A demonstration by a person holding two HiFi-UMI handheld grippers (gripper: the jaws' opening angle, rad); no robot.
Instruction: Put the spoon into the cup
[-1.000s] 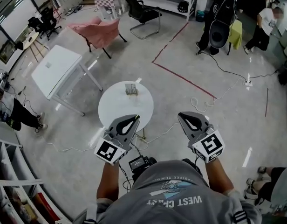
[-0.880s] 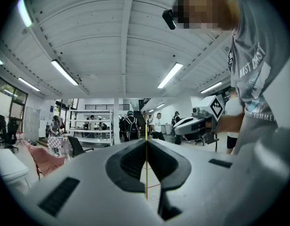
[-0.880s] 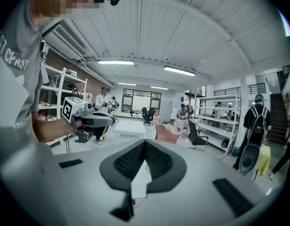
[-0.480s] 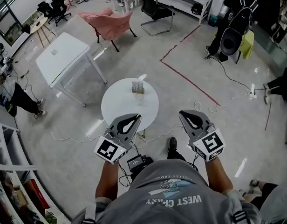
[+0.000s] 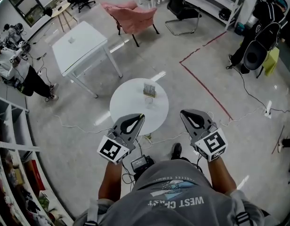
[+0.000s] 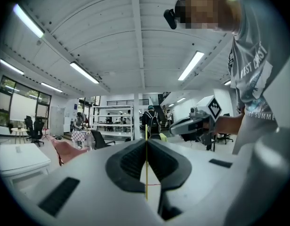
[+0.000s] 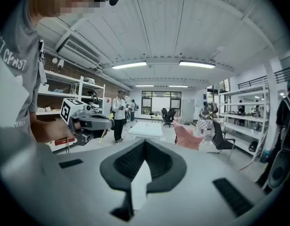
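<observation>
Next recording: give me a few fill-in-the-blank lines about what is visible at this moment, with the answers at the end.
1. The small container stands on a ___ white table.
2. The left gripper and the right gripper both have their jaws ___.
3. Beyond the table stands a chair draped in ___ fabric.

Missing words: round; shut; pink.

The grey T-shirt (image 5: 175, 199) bears white lettering and a blue graphic. The left gripper (image 5: 141, 117) and right gripper (image 5: 182, 112) are pale grey with black pads (image 5: 128, 125) and marker cubes (image 5: 112, 150).
</observation>
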